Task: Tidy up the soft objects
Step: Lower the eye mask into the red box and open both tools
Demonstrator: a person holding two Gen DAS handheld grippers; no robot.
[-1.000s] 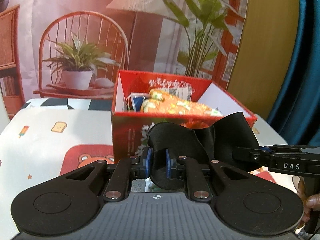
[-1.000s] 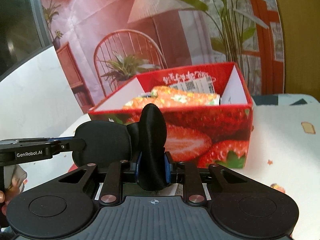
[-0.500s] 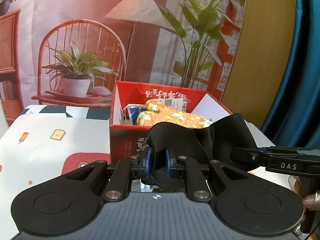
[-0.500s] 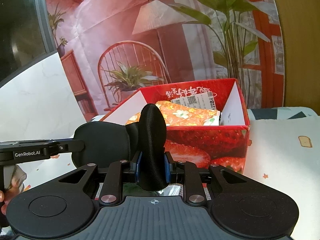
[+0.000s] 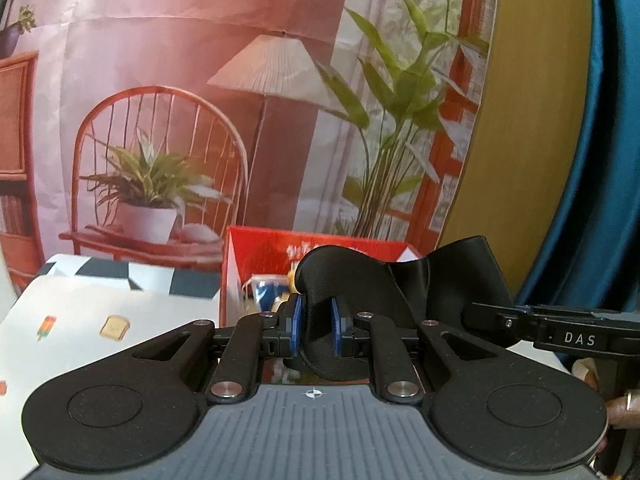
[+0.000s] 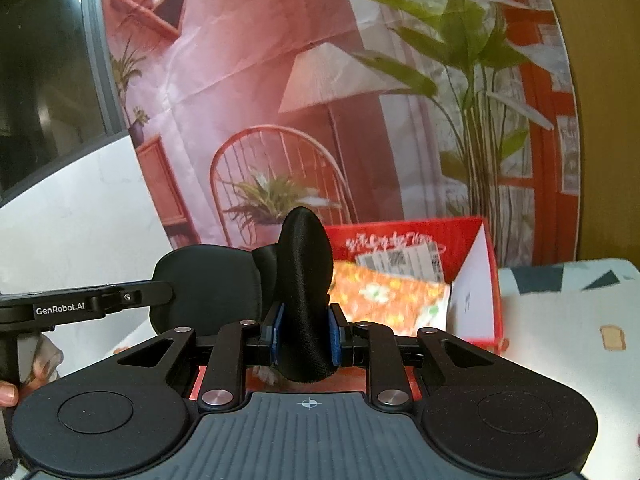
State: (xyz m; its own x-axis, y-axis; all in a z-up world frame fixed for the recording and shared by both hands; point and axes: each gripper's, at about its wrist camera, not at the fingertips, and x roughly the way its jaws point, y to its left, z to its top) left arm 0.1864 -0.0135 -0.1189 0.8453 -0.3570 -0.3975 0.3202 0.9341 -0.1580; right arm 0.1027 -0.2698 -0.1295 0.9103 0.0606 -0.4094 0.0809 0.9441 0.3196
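Left tongs (image 5: 315, 330) marked "GenRobot.AI" and right tongs (image 6: 306, 334) marked "DAS" each clench one end of a black padded fabric eye mask (image 5: 348, 292), held near a red strawberry-printed cardboard box (image 6: 486, 280).

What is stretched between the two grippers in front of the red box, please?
A black eye mask: the left gripper pinches one end, the right gripper the other, shown in both wrist views.
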